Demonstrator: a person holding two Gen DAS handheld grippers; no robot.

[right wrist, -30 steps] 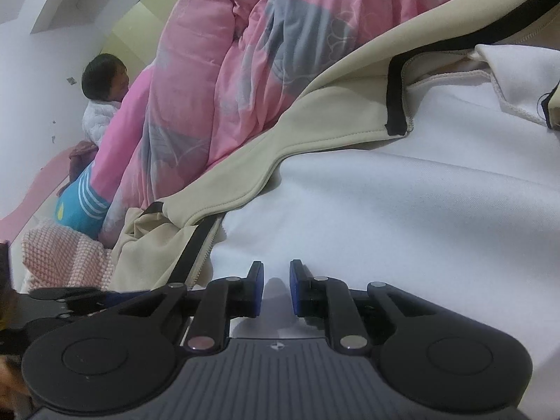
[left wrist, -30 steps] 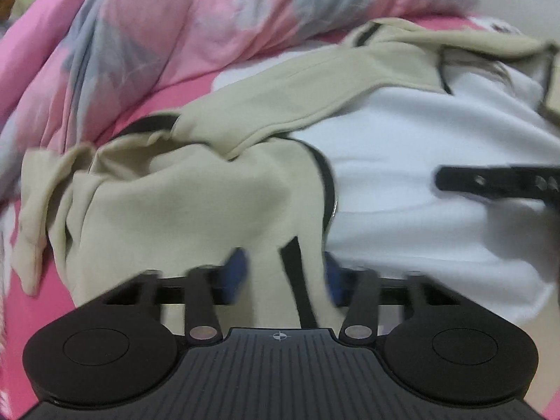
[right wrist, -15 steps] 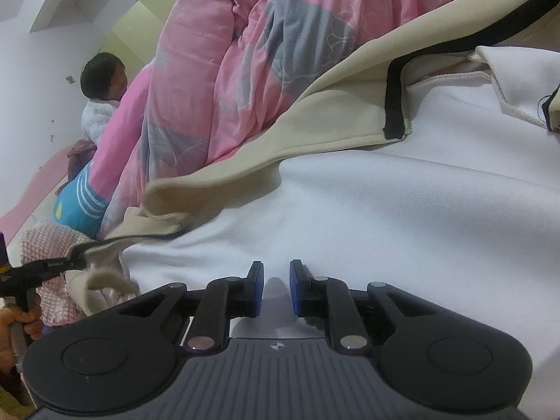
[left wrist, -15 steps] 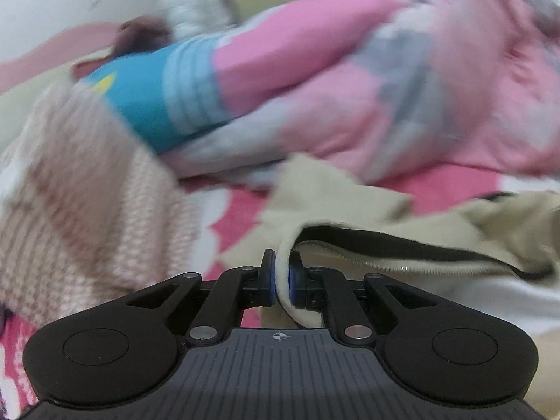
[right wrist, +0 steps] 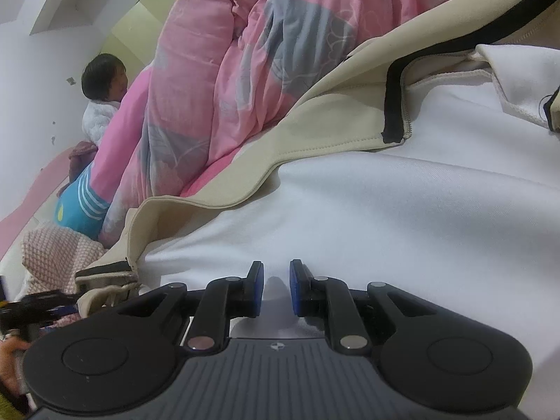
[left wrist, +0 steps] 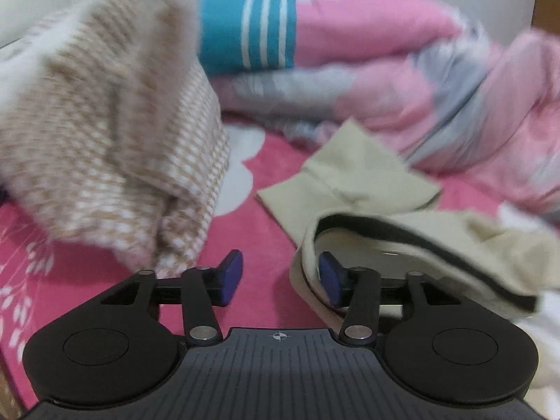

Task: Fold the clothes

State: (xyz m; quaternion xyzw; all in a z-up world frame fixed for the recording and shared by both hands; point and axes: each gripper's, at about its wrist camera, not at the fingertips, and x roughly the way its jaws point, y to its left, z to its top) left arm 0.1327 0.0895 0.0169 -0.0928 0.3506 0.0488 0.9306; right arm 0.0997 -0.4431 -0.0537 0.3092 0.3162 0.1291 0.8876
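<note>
A beige jacket (left wrist: 364,171) with black zip trim and a white lining (right wrist: 402,210) lies spread on the bed. My left gripper (left wrist: 280,276) is open low over the pink sheet. The jacket's trimmed hem (left wrist: 402,231) hangs slack against its right fingertip (left wrist: 330,278), and nothing is between the fingers. In the right wrist view, my right gripper (right wrist: 276,288) rests on the lining with its jaws almost closed on a small raised fold of white cloth. The left gripper (right wrist: 35,306) shows there as a dark blur at the far left, beside the hem corner (right wrist: 105,273).
A pink and grey quilt (left wrist: 437,80) is heaped along the far side, also visible as quilt (right wrist: 245,70). A beige checked cloth (left wrist: 115,133) sits close on the left. The pink sheet (left wrist: 262,238) lies under the left gripper. A child (right wrist: 105,80) sits by the wall.
My left gripper, shut on the jacket's hem half a second ago, has opened and let it go after pulling it left. The right gripper has kept still.
</note>
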